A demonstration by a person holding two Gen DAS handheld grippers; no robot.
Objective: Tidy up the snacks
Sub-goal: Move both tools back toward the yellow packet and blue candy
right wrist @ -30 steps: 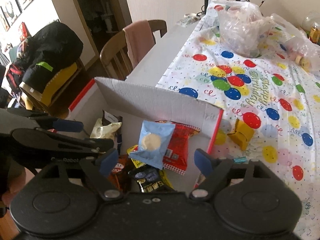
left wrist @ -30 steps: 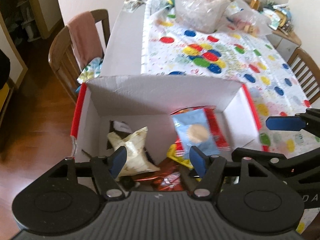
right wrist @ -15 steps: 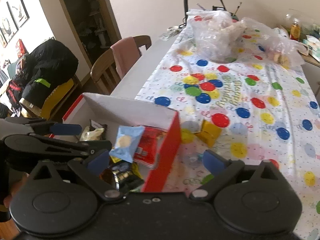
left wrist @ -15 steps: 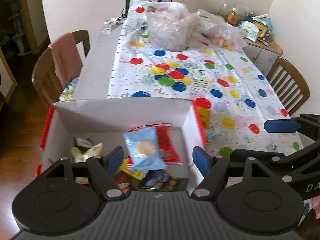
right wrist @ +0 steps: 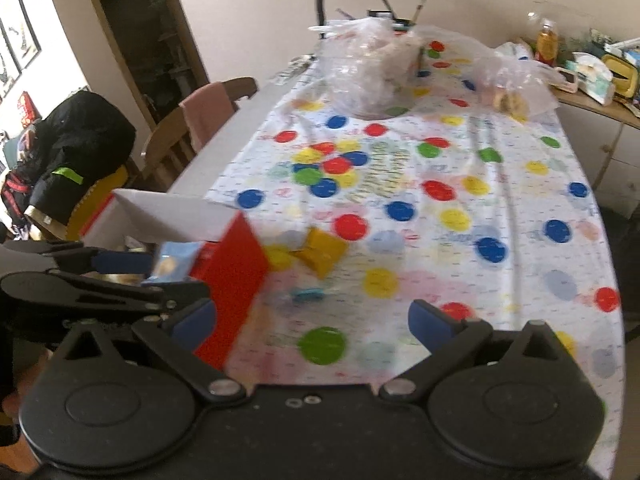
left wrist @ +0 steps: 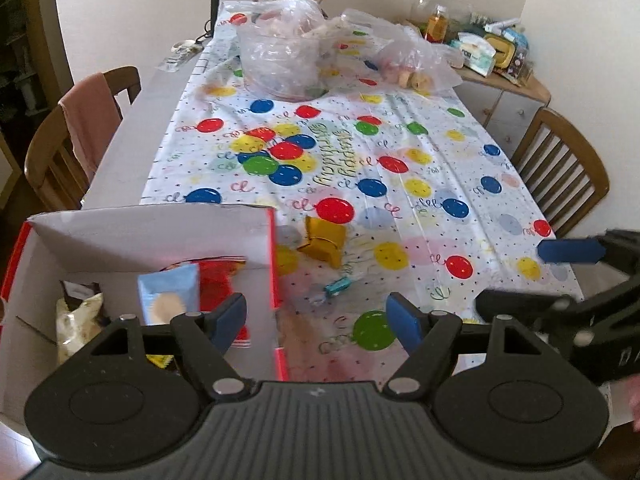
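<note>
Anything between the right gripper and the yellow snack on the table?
Nothing visible. The right gripper is open and empty, with only bare tablecloth between it and the yellow snack. A small teal wrapper lies just short of it, beside the red box.

matt white cardboard box (left wrist: 152,236) at lower left; glossy printed plastic tablecloth (left wrist: 400,184); crinkled clear plastic bags (left wrist: 280,60) at top; varnished wooden chair (left wrist: 560,168) at right.

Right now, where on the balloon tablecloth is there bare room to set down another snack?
Free: the balloon tablecloth between the yellow folded packet and the clear plastic bags, and its whole right side toward the wooden chair. Crowded: the far end under the bags, and beside the red-and-white cardboard box, where the small teal wrapper lies.
</note>
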